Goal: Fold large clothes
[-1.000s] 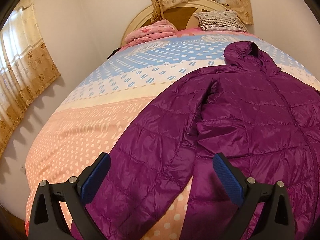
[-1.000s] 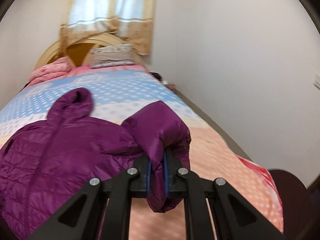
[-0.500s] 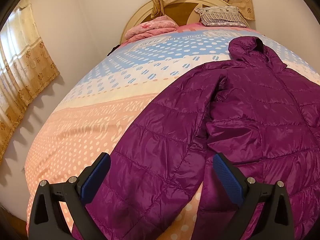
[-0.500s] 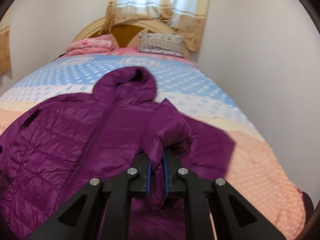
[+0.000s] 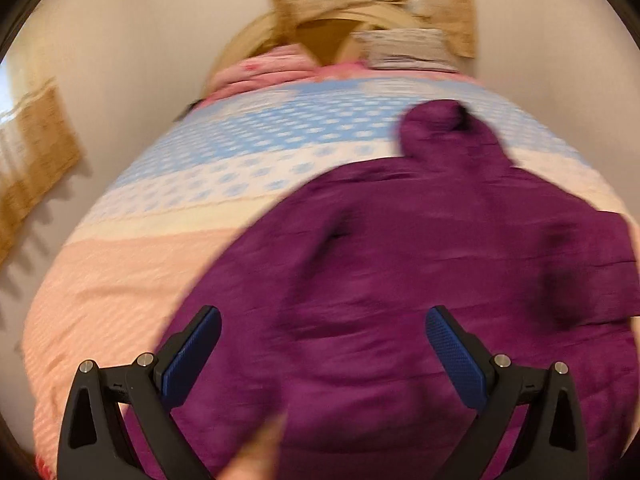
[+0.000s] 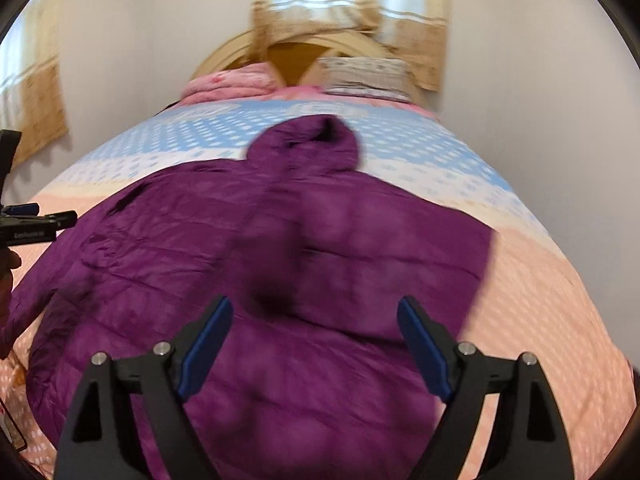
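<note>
1. Hovering with jaws apart, the left tongs (image 5: 322,354) and right tongs (image 6: 314,346) hold nothing; the purple jacket (image 6: 256,280) lies just ahead on the bed (image 6: 532,280).
2. Slippery quilting could slide open if pinched shallowly.

Home bedroom: wide bed (image 6: 540,280) under dotted pink-and-blue spread, arched wooden headboard (image 6: 224,54), pillow (image 6: 368,74), folded pink quilt (image 6: 236,84), patterned tan curtains (image 6: 352,4) over window, plain pale walls.
</note>
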Motion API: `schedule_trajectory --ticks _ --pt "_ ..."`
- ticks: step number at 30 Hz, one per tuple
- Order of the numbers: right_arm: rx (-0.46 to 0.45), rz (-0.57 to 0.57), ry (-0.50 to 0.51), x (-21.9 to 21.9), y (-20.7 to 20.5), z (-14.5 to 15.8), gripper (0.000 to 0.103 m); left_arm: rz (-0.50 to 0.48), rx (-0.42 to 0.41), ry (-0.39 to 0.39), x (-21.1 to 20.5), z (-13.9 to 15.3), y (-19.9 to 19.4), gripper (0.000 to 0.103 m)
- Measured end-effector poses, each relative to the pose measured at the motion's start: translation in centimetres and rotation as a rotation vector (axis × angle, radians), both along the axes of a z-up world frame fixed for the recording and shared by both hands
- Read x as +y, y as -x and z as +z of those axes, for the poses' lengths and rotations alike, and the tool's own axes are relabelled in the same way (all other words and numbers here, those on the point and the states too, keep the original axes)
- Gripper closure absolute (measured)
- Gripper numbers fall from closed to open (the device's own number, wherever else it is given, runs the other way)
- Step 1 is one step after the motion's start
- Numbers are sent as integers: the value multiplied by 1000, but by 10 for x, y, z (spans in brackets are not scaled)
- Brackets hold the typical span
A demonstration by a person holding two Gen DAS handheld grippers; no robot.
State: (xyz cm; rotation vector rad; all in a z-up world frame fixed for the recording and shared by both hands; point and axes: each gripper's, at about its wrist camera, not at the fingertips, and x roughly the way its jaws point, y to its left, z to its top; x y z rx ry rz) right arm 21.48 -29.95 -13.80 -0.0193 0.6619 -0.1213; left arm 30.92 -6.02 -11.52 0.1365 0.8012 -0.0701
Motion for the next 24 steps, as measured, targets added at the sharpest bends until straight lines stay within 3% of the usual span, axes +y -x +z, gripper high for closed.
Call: schedule_trajectory --ticks 4,9,10,12,13,14,15,19,24 --pt "5 -132 -2 -39 12 -11 12 -114 50 60 -68 -5 -13 1" --pt "27 -218 -39 -70 18 -33 12 -213 102 57 -144 -29 -35 1" --pt "30 -225 -52 -74 20 -36 12 -230 106 39 -159 -35 -40 7" --pt "32 -233 -68 -78 23 -42 12 -268 133 8 -181 -47 -46 49" --pt "31 -233 -70 -79 26 -42 12 -283 165 14 -185 -52 -49 87" --pt "31 -233 -72 -79 26 -44 11 -287 188 35 -184 -52 -49 93" --pt "32 -233 -73 -80 27 -46 11 -274 162 53 -182 -47 -46 94" --pt "33 -223 -79 -79 29 -51 11 -260 4 3 -164 -12 -31 94" --pt "50 -193 -53 -65 26 -61 11 -185 -141 -48 -112 21 -20 94"
